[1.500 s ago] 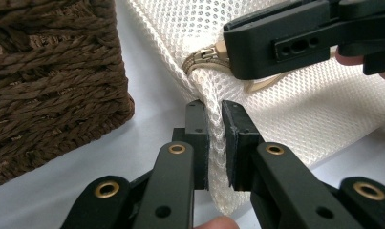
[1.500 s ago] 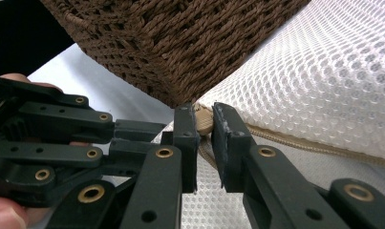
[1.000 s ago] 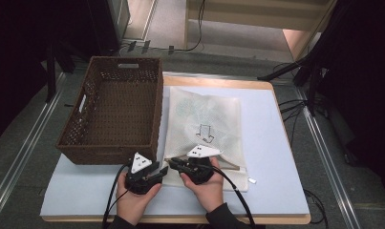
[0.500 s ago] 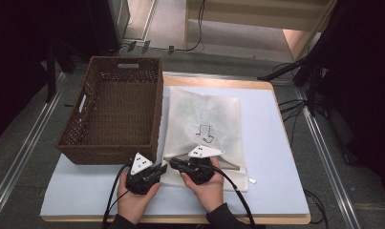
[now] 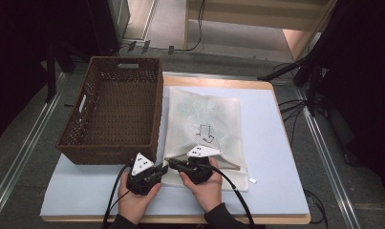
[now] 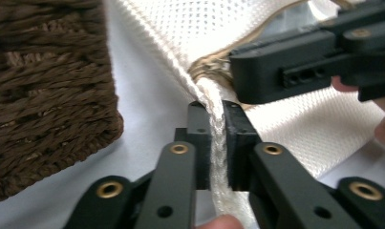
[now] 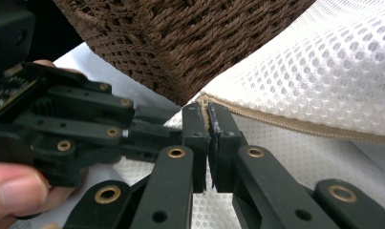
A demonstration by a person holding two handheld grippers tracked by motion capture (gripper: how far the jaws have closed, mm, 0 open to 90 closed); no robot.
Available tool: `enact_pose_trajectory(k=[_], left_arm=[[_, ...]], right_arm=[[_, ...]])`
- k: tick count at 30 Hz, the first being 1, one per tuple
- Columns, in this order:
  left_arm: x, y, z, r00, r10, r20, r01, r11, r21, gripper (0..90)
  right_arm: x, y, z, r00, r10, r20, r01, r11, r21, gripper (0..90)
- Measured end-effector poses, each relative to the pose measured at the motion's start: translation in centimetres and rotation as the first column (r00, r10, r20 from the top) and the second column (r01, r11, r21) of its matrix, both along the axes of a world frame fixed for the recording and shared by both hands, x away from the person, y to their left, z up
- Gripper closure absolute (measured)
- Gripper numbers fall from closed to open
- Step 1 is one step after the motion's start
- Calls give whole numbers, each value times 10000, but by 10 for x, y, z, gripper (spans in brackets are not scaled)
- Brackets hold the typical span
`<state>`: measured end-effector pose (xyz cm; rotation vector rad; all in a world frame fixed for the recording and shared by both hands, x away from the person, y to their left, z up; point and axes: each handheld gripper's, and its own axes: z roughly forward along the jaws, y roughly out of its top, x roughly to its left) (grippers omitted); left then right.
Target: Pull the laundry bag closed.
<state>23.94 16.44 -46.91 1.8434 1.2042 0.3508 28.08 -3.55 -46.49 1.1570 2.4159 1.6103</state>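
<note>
A white mesh bag (image 5: 202, 117) with a tan zipper lies flat on the table, its near-left corner bunched between both grippers. My left gripper (image 6: 218, 119) pinches the bag's corded corner seam (image 6: 214, 95). Its jaws have just been opening a little, and the seam is still pressed between the pads. My right gripper (image 7: 208, 114) is shut on the zipper edge (image 7: 295, 125) at the same corner. In the high view the left gripper (image 5: 162, 168) and right gripper (image 5: 168, 161) meet tip to tip beside the basket's near-right corner.
A dark brown wicker basket (image 5: 109, 149) stands empty on the left of the pale table mat (image 5: 276, 157), almost touching the bag (image 7: 324, 62). Its corner (image 7: 180, 43) sits just beyond the jaws. Cables trail from both grippers toward the table's near edge.
</note>
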Motion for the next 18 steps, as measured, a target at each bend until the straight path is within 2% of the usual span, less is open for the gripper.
enact_pose_trajectory(k=[2, 5, 10, 18], left_arm=[[1, 2, 1, 9998, 204, -66, -205, 9996, -185, 768], [3, 3, 1, 9996, 249, -107, -253, 9988, -413, 752], [3, 3, 1, 9997, 237, 108, -230, 9981, -565, 851], [1, 4, 1, 9992, 205, 334, -181, 9973, -716, 871]], right_arm=[[0, -1, 0, 10000, 15, -53, -15, 10000, 20, 879], [0, -2, -1, 10000, -42, -54, 42, 10000, 12, 879], [0, -1, -2, 9999, -89, -60, 89, 10000, -40, 879], [-2, -2, -3, 9997, -259, -11, 259, 9994, -225, 881]])
